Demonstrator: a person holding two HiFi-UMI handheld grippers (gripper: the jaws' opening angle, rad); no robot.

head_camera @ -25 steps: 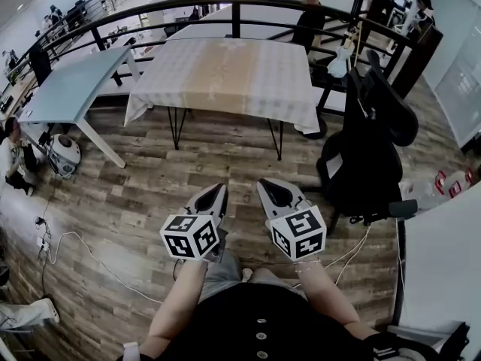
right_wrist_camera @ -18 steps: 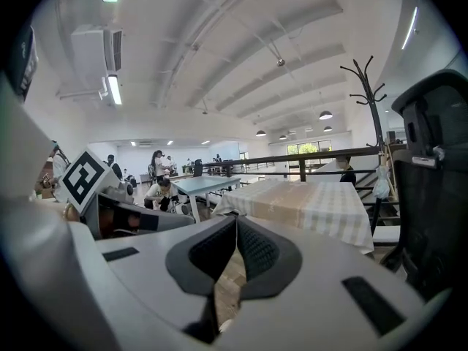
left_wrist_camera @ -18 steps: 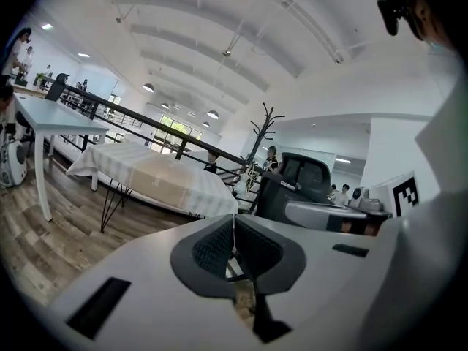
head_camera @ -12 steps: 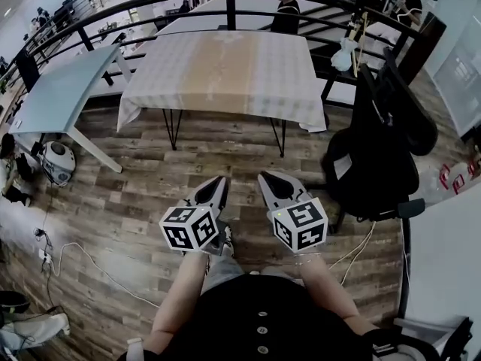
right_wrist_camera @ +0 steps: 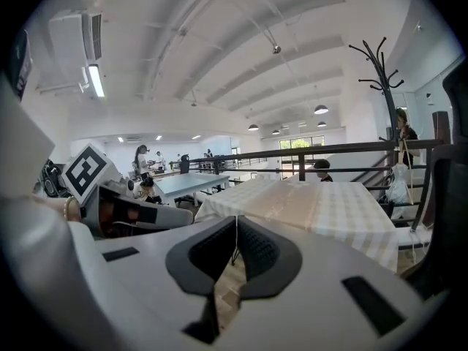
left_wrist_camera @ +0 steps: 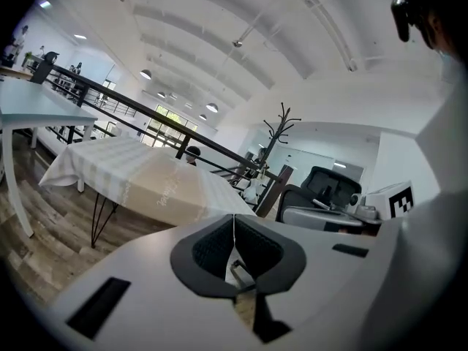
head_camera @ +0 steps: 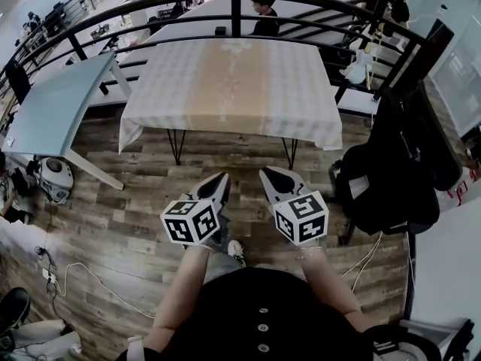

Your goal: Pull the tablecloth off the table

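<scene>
The tablecloth, pale check with a beige band down its middle, lies spread flat over the whole table. Its hems hang over the near edge and both near corners, so the cloth is on, not off. That near hem, facing the person, looks like the easiest place to take hold. A black chair stands at the right and a blue-grey table at the left, both clear of the near side.

The left gripper and right gripper are held side by side over the floor, pointing at the far table and well short of its hem. Both pairs of jaws are pressed together with nothing between them, probably a carrying posture, not a grasp.
</scene>
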